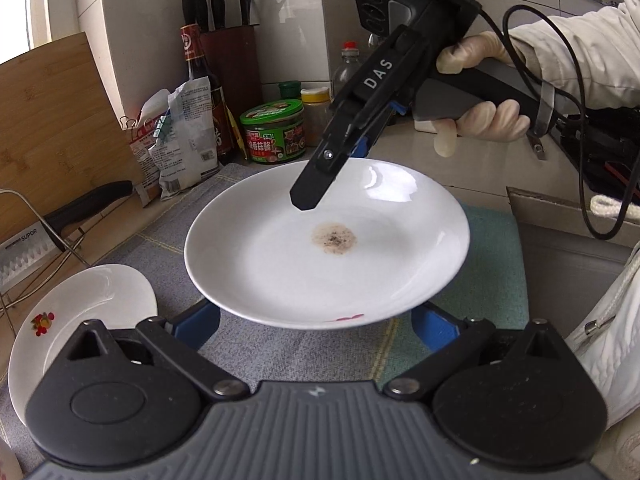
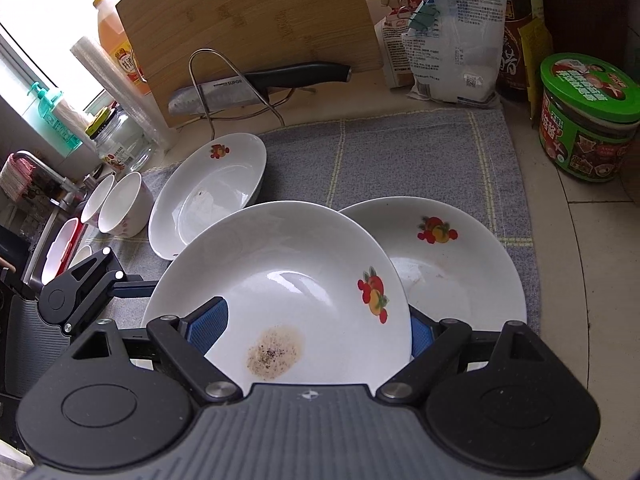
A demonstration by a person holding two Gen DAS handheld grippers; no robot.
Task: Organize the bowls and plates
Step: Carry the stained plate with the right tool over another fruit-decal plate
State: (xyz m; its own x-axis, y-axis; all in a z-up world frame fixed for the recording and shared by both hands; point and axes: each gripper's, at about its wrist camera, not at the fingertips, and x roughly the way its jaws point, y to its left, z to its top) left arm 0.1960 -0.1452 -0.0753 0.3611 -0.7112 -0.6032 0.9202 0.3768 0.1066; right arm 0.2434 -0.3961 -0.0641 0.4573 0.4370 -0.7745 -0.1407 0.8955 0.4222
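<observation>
While the right gripper clamps the stained plate by its rim, one blue pad lies on the plate's inner face and the other sits behind its edge. From the left wrist view, one black finger reaches over the far rim and the other goes under it, so this tool is closed on the plate. A gloved hand holds its handle.

The plate is raised above the cloth, tilted, with a brown speckled stain near its middle and a red fruit print on its slope.

The left gripper has its fingers spread wide, one beside each end of the plate's near rim. The rim hides the fingertips, so I cannot tell whether they touch it; the jaws are clearly open and grip nothing.

On the cloth, a second plate lies partly under the held one, and a third plate lies near the cloth's left side. At the cloth's left edge stand two bowls, touching each other.

Beyond the cloth's far edge a knife rests on a wire rack against a board. Off the cloth's far right corner stands a jar with a green lid.
</observation>
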